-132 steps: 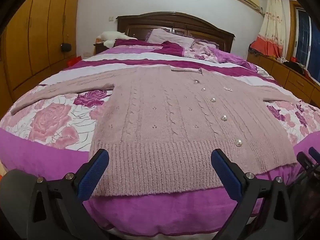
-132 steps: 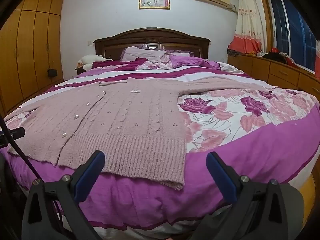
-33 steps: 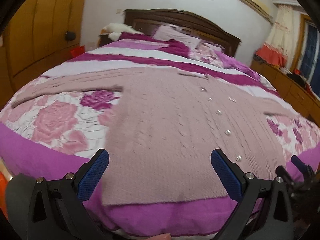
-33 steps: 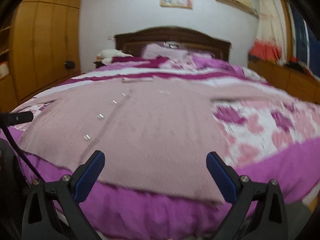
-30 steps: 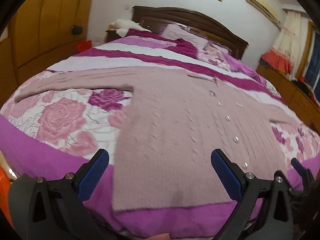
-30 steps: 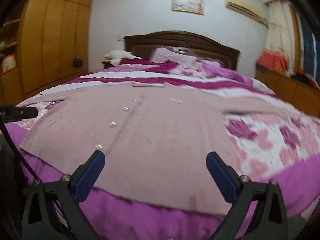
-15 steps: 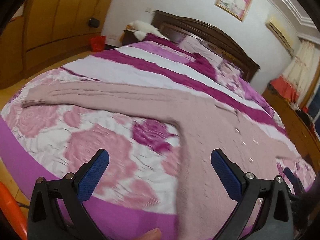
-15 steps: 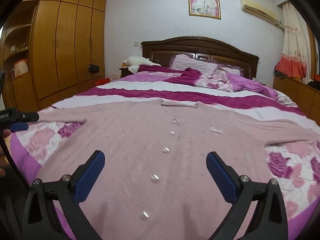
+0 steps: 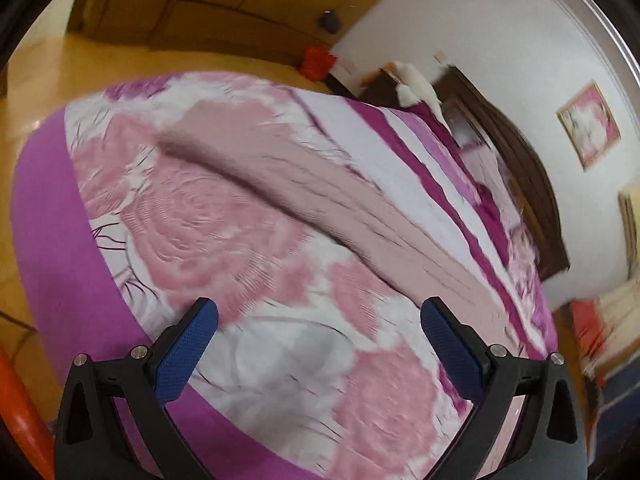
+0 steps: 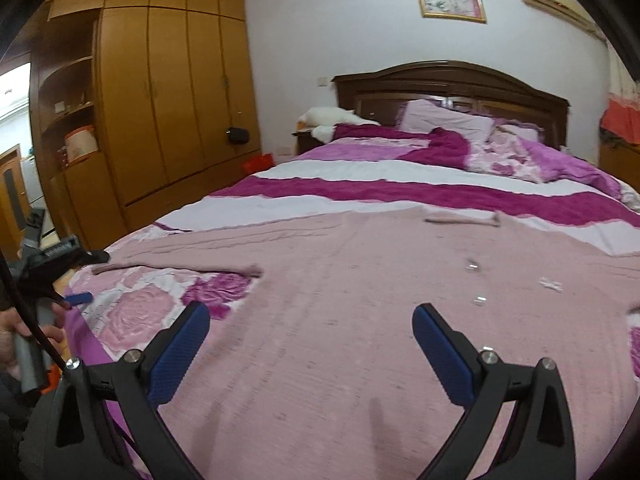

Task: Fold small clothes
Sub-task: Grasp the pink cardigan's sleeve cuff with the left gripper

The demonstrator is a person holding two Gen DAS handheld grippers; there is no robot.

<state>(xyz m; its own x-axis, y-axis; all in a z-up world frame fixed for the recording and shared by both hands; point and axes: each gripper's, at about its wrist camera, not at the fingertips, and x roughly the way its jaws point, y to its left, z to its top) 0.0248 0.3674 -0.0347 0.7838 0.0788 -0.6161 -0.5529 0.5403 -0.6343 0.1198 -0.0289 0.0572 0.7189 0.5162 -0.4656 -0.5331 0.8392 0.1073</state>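
A dusty-pink knitted cardigan (image 10: 360, 320) with pearl buttons lies spread flat on the bed, its left sleeve (image 10: 192, 252) stretched toward the bed's left edge. In the left wrist view that sleeve (image 9: 320, 200) runs diagonally over the rose-print cover. My left gripper (image 9: 318, 314) hovers open above the cover, short of the sleeve and near the bed corner. It also shows at the far left of the right wrist view as the left gripper (image 10: 64, 276), held by a hand. My right gripper (image 10: 311, 314) stands open over the cardigan's body, holding nothing.
The bed (image 10: 440, 196) has purple-striped and rose-print covers, with pillows (image 10: 444, 120) at a dark wooden headboard (image 10: 448, 80). A wooden wardrobe (image 10: 160, 100) lines the left wall. A red bag (image 10: 258, 162) sits on the floor beside the bed.
Both grippers swung left. The left one tilted and dropped toward the left sleeve near the bed corner. The right one moved forward over the cardigan's body. Both stayed open.
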